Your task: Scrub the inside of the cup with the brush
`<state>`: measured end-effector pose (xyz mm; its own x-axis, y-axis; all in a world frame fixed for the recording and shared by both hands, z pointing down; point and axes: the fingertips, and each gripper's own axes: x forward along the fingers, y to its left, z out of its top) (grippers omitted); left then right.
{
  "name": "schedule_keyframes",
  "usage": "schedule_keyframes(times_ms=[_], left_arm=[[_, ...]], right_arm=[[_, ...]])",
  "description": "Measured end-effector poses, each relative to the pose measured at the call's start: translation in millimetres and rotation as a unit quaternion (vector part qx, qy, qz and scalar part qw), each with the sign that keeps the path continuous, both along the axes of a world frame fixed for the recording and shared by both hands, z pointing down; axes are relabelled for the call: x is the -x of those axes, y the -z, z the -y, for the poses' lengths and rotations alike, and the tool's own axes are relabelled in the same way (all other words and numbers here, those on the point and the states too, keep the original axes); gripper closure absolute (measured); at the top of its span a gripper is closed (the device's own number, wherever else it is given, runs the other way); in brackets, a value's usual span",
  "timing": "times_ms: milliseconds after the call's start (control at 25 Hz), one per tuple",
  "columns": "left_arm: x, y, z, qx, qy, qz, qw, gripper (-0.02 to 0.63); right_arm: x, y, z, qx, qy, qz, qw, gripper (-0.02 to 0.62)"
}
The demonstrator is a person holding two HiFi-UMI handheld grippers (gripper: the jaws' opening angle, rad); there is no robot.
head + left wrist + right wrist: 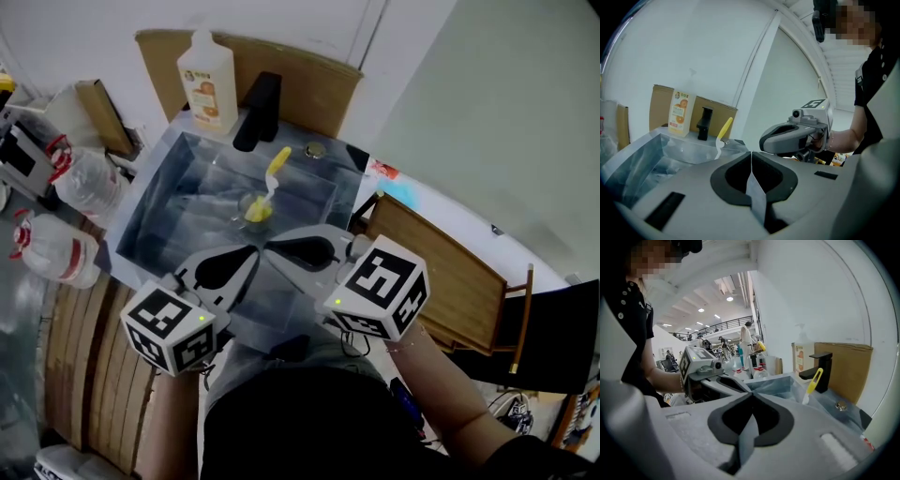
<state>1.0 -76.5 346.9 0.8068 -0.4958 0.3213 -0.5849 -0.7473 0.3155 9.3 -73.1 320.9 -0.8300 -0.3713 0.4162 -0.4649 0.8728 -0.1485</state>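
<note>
- Two grippers sit nearest, over the sink's (169, 202) front edge, tips almost meeting and angled in toward each other. Each is carried on a bare forearm.
- Left gripper (248, 253): its own view shows the jaws (751, 152) pressed flat together with nothing between them.
- Right gripper (277, 246): same again, jaws (751, 393) closed tip to tip and empty.
- Cup (255, 208): stands upright on the sink floor about mid-basin, just beyond the gripper tips. It is clear-walled and small. From the gripper views the sink's front wall hides it.
- Brush (274, 173): its head is down inside the cup and its yellow handle leans up and away toward the sink's back right. The handle shows above the sink rim in both gripper views (724, 129) (814, 379).
- Stage: a brush resting in the cup with both grippers off it fits a scrub still to come, or one finished and let go. Nothing here settles which.
- Handling, cup (judged): light, rigid and smooth-sided, so slick if wet. It would likely tip or skate across the sink floor under brush pressure unless held. The side wall below the lip looks the surest hold.
- Handling, brush (judged): light, with a stiff, thin plastic handle and a softer head. The upper handle stands clear of the cup and is the open place to pinch. A grip too near the tip would let it pivot.
- Faucet (258, 111): black, on the sink's back rim.
- Bottle (208, 80): white with an orange label, behind the sink's back left corner against brown cardboard.
</note>
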Motion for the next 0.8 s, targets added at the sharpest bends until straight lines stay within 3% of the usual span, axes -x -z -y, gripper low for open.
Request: schedule_keyframes(times_ms=[200, 800], left_arm=[[6, -5, 3, 0.014, 0.026, -0.005, 0.9996, 0.586], [4, -12, -8, 0.028, 0.024, -0.011, 0.9993, 0.588]], right_arm=[[-6, -3, 5, -0.006, -0.015, -0.008, 1.000, 0.598], [-14, -19, -11, 0.003, -0.006, -0.031, 1.000, 0.598]])
